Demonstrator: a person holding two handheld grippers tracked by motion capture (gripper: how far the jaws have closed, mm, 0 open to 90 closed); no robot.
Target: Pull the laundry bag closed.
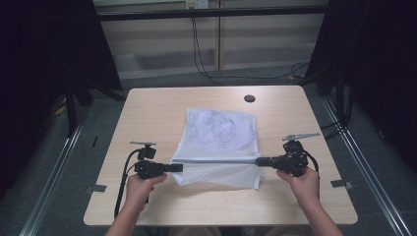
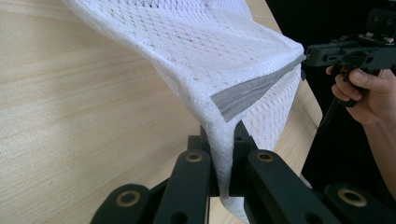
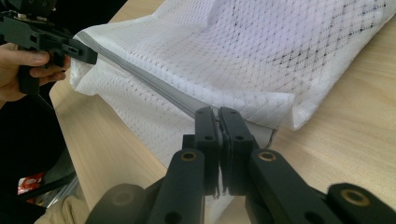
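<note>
On the light wooden counter lies a white mesh laundry bag, roughly at the middle, with something dark and crumpled showing faintly through the netting near its far end; what it is cannot be made out from above. Its near part is lifted off the wood and stretched sideways along a grey zipper strip, which runs in a straight taut line between the two tools.

At the zipper's left end, the left hand-held gripper is clenched on the bag: in the left gripper view its black jaws stand pressed together with a fold of white mesh pinched between them, the grey zipper tape starting just above the pinch and running away toward the other tool. At the opposite end, the right hand-held gripper is likewise clamped on the bag; in the right gripper view the jaws meet on the fabric edge right at the end of the zipper strip.

Both tools lie nearly level, pointing at each other across the bag. Each is gripped by a hand, the left hand and the right hand, near the front edge. A small dark round grommet sits in the counter beyond the bag.
</note>
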